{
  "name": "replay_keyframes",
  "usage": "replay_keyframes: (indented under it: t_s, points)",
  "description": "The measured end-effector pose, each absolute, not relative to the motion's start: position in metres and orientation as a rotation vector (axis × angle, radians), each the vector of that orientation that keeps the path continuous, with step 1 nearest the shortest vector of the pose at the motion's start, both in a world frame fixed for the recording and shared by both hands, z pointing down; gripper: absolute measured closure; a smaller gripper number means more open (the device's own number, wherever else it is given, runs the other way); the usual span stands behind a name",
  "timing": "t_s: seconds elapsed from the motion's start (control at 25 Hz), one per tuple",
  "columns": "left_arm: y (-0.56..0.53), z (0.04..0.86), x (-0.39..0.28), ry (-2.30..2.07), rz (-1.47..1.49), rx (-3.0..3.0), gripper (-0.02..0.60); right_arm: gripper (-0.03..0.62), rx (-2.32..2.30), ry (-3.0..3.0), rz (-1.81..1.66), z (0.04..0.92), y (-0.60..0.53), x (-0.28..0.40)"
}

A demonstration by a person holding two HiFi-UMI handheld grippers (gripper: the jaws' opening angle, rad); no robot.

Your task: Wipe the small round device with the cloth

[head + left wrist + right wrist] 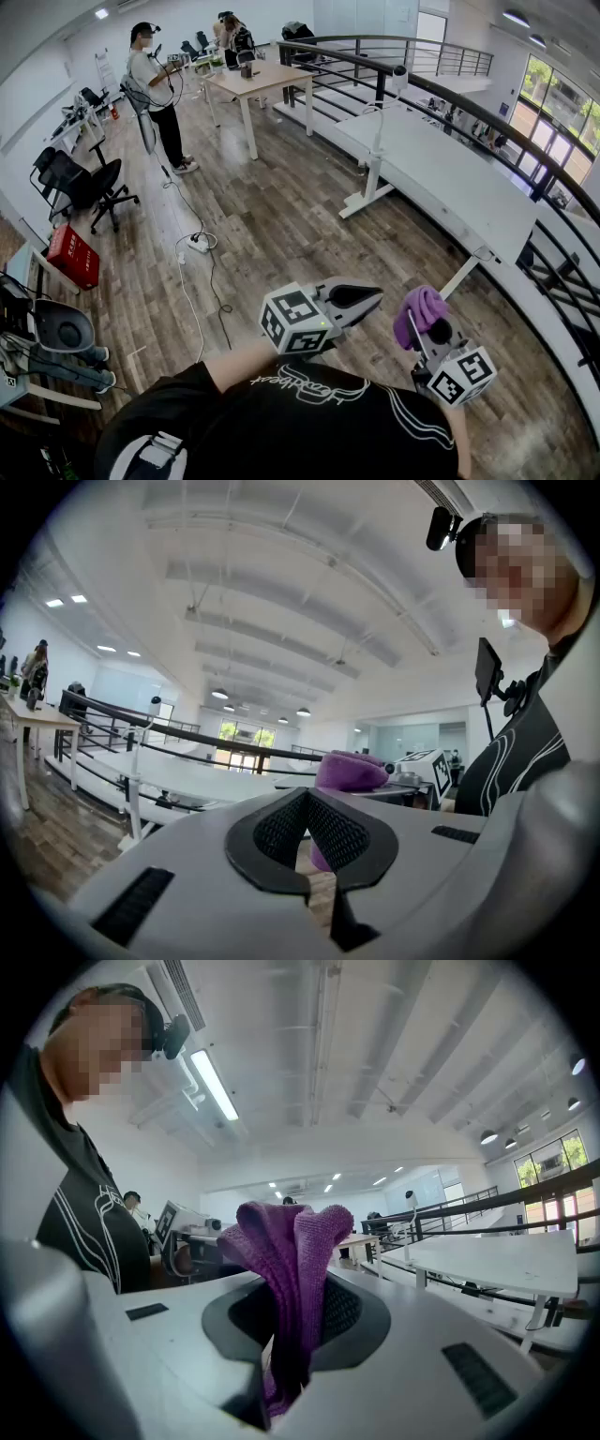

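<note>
Purple knitted cloth [419,309] is bunching upward out of the right gripper [431,330] in the head view, level in front of the person's chest and above a wooden floor [281,216]. The left gripper [373,298] is pointing level toward the cloth, with its tips near the folds but apart from them. No small round device is showing with certainty. A round grey object [61,330] is sitting on the pale bench [19,267] at the lower left edge and may be it. If so, it is lying well apart from both grippers, down and to the left. The left hand is then the nearer and the cloth-bearing right hand the farther, so the cloth would probably have to cross the body. A red case [73,255] is standing on the floor near an office chair [80,183]; its contents are hidden.

Left gripper view: the jaws are pressing together with nothing between them, and the cloth is sitting straight ahead beyond their tips.

Right gripper view: the jaws are pinching the cloth low down. Its long axis is running upright, with a doubled fold rising above the pads and a short tail hanging below. No device is appearing in either gripper view.
</note>
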State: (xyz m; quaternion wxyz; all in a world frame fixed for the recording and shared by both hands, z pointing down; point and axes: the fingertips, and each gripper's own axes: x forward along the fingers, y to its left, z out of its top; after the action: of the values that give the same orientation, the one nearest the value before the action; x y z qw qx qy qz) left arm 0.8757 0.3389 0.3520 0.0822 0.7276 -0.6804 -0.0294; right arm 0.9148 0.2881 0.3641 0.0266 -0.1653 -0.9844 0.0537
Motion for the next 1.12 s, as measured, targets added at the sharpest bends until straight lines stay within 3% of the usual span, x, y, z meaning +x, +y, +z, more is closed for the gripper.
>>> replay_keyframes:
  t_s: [0.64, 0.88, 1.12]
  points:
    - [0.316, 0.364, 0.851, -2.004, -0.072, 2.143, 0.574, 0.536, -0.535, -3.057, 0.253, 0.375, 0.264, 0.891]
    - [0.287, 0.379, 0.802, -1.95, -0.112, 2.15, 0.574, 0.536, -0.497, -3.022, 0.279, 0.393, 0.238, 0.843]
    - [0.247, 0.411, 0.71, -1.905, -0.142, 2.121, 0.574, 0.536, -0.465, -2.978, 0.341, 0.423, 0.2, 0.753]
